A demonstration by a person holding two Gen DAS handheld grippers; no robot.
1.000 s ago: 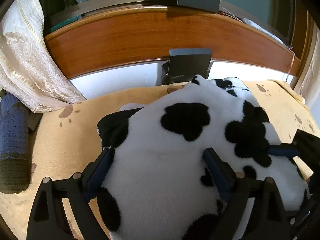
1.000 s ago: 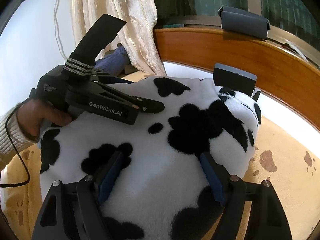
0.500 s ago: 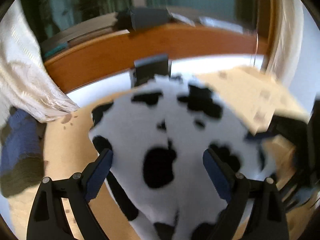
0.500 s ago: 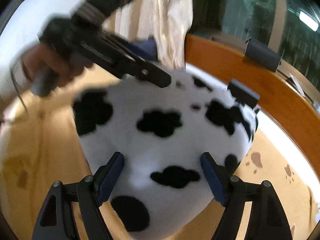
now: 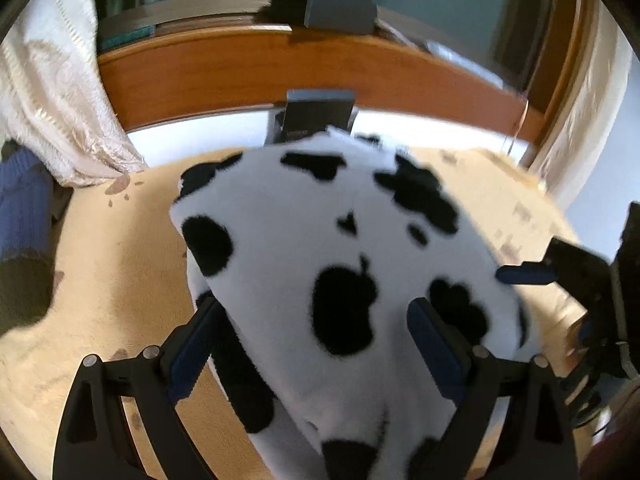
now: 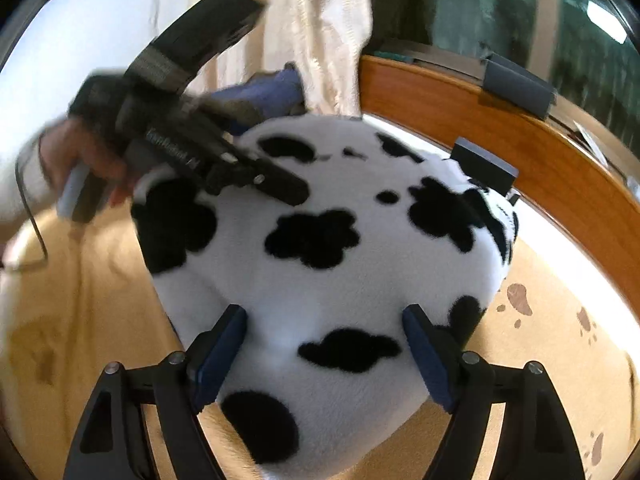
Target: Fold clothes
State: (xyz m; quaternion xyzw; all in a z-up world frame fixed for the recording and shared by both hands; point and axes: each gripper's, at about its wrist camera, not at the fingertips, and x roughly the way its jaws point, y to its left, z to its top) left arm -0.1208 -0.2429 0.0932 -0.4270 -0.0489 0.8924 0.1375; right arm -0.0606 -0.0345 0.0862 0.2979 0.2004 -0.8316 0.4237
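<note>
A fluffy white garment with black cow patches (image 5: 304,208) is bunched thick and hangs raised over the tan blanket (image 5: 104,264). My left gripper (image 5: 312,304) has its jaws wide, shut on the near left part of the bundle, which fills the gap between the blue pads. My right gripper (image 6: 324,312) grips the near right part of the garment (image 6: 320,280) the same way. In the right wrist view a hand holds the left gripper (image 6: 276,184) over the garment's left side. The right gripper's blue pad (image 5: 524,274) shows at the garment's right edge in the left wrist view.
A wooden headboard (image 5: 248,68) curves behind the bed, with a dark box (image 5: 316,112) leaning at its foot and another box (image 5: 336,12) on top. A cream curtain (image 5: 52,92) and a blue knitted item (image 5: 24,200) sit at the left.
The garment has come up off the blanket, and its near edge now hangs free. Both grippers rose and drew back with it, and the left gripper tilted.
</note>
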